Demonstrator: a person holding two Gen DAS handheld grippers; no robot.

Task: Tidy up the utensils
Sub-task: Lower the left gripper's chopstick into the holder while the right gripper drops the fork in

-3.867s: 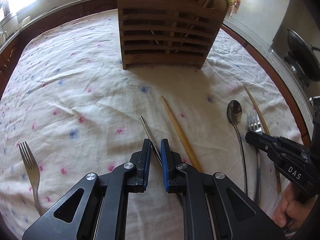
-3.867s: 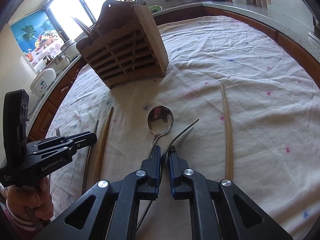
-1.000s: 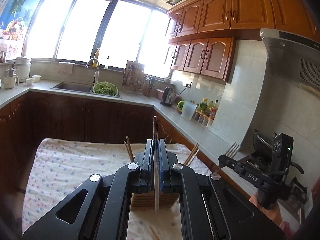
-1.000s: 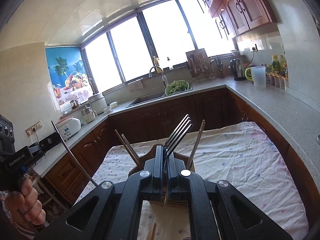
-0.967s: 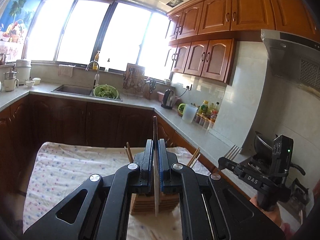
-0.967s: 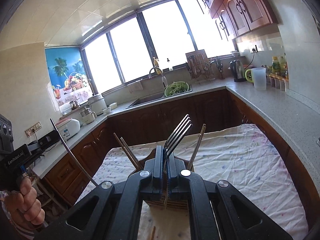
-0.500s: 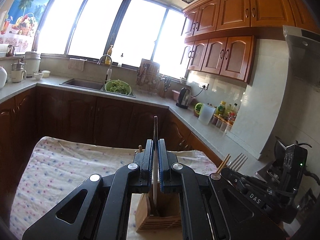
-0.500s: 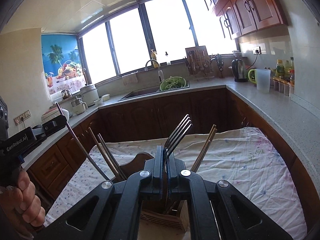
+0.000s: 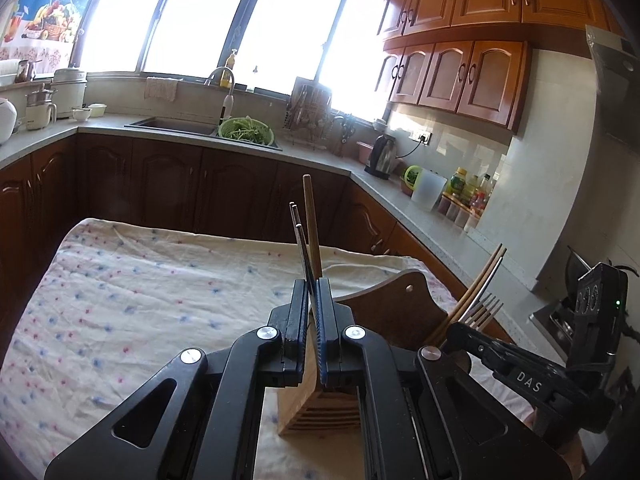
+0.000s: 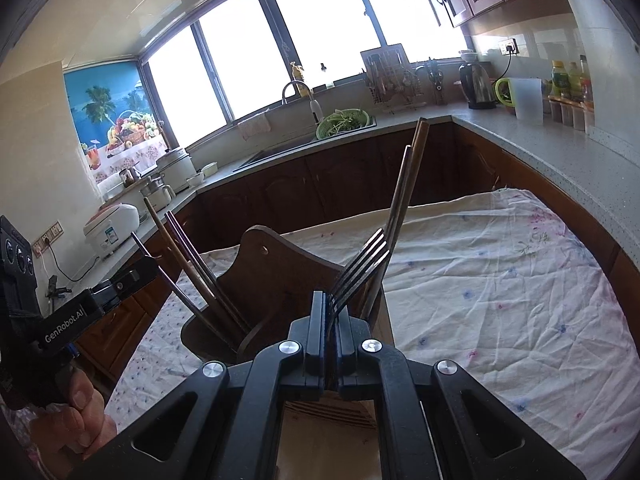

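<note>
black grippers [image 9: 313,312] with blue pads, silver screws, white "das" and "genrobot.ai" lettering.

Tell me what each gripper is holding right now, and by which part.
The left gripper pinches a metal chopstick partway along its shaft. The right gripper grips a fork by its neck, just below the tines.

Utensil holder [image 9: 320,404]: slatted wood, matt, darker brown back panel. Fork [image 10: 360,268]: shiny metal. Chopsticks [image 10: 404,204]: some matt wood, some dull metal. Tablecloth [image 9: 140,300]: creased cloth, white with small printed flowers. Gripper [image 10: 330,320] bodies: matt black plastic, silver metal screws. Countertop [image 10: 560,156]: speckled, smooth stone look.
</note>
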